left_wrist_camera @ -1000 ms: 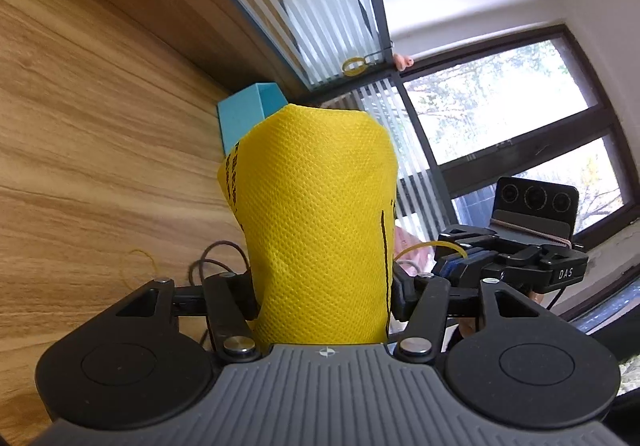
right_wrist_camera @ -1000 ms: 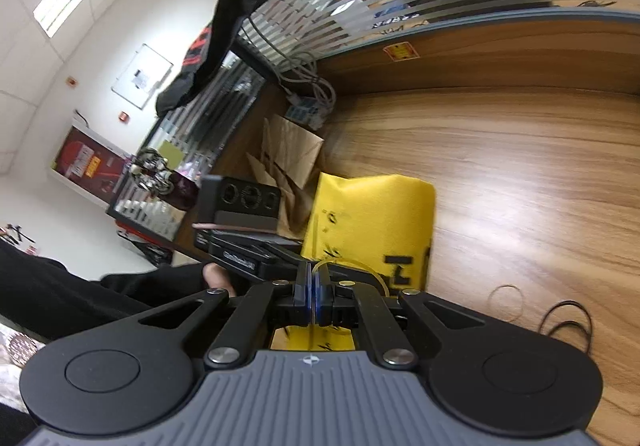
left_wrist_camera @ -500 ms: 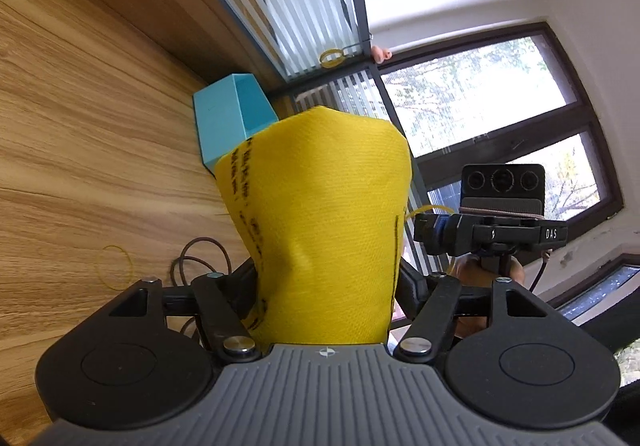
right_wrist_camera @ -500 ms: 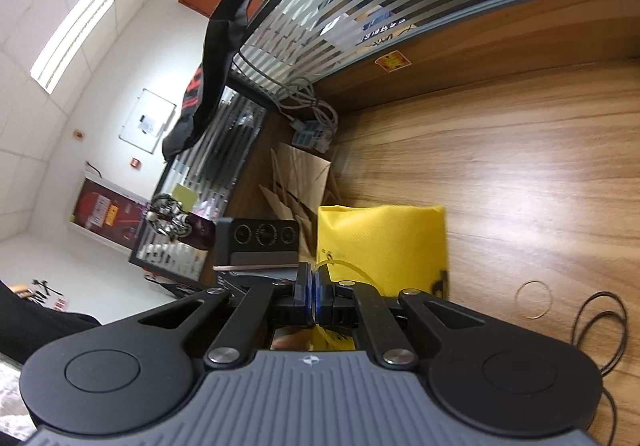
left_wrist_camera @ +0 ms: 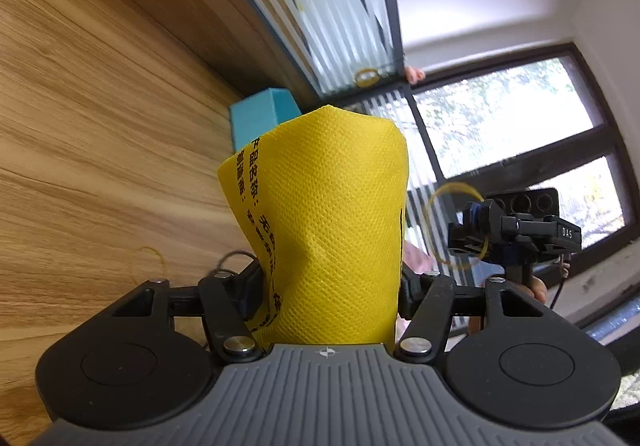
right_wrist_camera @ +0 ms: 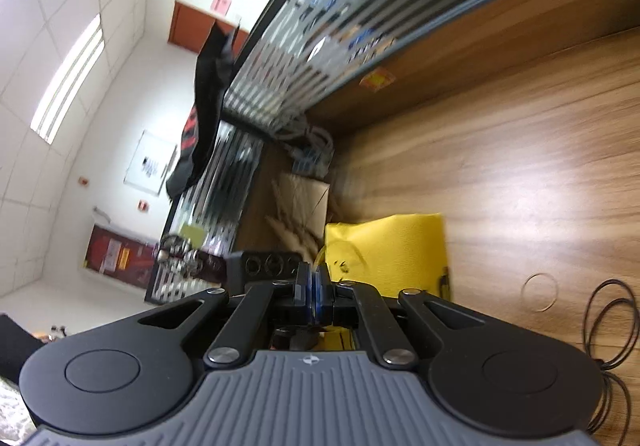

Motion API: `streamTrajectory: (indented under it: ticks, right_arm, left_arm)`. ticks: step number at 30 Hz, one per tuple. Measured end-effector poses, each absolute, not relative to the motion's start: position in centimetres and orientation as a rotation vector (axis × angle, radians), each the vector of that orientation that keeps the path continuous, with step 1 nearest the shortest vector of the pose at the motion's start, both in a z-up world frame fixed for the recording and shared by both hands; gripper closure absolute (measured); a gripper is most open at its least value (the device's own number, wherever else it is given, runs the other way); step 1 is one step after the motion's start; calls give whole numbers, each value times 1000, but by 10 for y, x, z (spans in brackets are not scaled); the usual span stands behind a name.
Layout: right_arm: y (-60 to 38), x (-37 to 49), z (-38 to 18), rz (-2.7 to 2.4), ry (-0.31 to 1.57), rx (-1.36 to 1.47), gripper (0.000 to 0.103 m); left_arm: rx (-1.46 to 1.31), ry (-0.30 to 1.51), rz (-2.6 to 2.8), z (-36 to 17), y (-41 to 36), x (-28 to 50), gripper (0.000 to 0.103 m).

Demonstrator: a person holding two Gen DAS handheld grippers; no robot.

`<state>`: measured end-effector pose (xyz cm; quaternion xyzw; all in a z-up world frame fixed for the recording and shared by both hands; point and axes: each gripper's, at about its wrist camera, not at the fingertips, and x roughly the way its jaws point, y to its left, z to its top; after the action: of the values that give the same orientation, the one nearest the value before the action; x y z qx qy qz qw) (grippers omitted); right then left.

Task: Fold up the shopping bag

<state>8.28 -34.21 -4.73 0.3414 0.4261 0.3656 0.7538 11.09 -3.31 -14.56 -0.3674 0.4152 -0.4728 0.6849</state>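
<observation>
Now that the right gripper (left_wrist_camera: 476,230) has swung its pinched rubber band (left_wrist_camera: 456,226) out to center-right, the folded yellow bag (left_wrist_camera: 328,222) sits mid-frame in the left gripper (left_wrist_camera: 328,298), whose jaws are tightening on it — banding looks next.

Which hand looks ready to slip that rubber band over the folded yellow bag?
The right gripper: it pinches the yellow rubber band beside the folded yellow shopping bag. The left gripper, jaws closing, has the bag between them.
</observation>
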Motion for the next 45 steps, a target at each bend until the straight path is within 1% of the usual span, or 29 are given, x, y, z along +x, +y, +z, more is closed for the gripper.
streamTrajectory:
  ticks: [4, 5, 6, 14, 16, 18, 22, 24, 26, 31, 33, 36, 45]
  right_arm:
    - [-355, 79, -50, 749, 910, 725, 100]
    - [-355, 78, -52, 735, 917, 704, 100]
    - [-354, 77, -54, 722, 928, 675, 97]
    - [-337, 74, -90, 730, 1007, 650, 97]
    - [-334, 73, -98, 737, 1013, 651, 94]
    - [-333, 73, -102, 737, 1015, 650, 81]
    - [-333, 75, -109, 736, 1022, 662, 77]
    - [-336, 76, -110, 735, 1023, 667, 71]
    - [-338, 77, -111, 738, 1025, 671, 68]
    - [-338, 82, -114, 783, 1029, 713, 69]
    - [-337, 83, -113, 796, 1030, 723, 74]
    - [-331, 82, -113, 848, 1031, 735, 76]
    - [-313, 81, -114, 877, 1042, 747, 76]
  left_arm:
    - [-862, 912, -1024, -145, -21, 110, 40]
    - [-869, 910, -1024, -144, -21, 110, 40]
    - [-875, 906, -1024, -143, -20, 110, 40]
    - [-857, 900, -1023, -130, -19, 106, 40]
    - [-846, 914, -1014, -131, -19, 106, 40]
    - [-854, 923, -1009, -132, -18, 104, 40]
    - [-848, 933, -998, -131, -16, 103, 40]
    - [-847, 940, -995, -130, -14, 105, 40]
    - [-846, 944, -997, -128, -15, 106, 40]
    - [-819, 950, -1011, -120, -20, 103, 39]
    - [-806, 949, -1018, -118, -22, 103, 36]
    - [-770, 948, -1029, -113, -26, 104, 33]
    - [-812, 979, -1003, -121, -26, 104, 32]
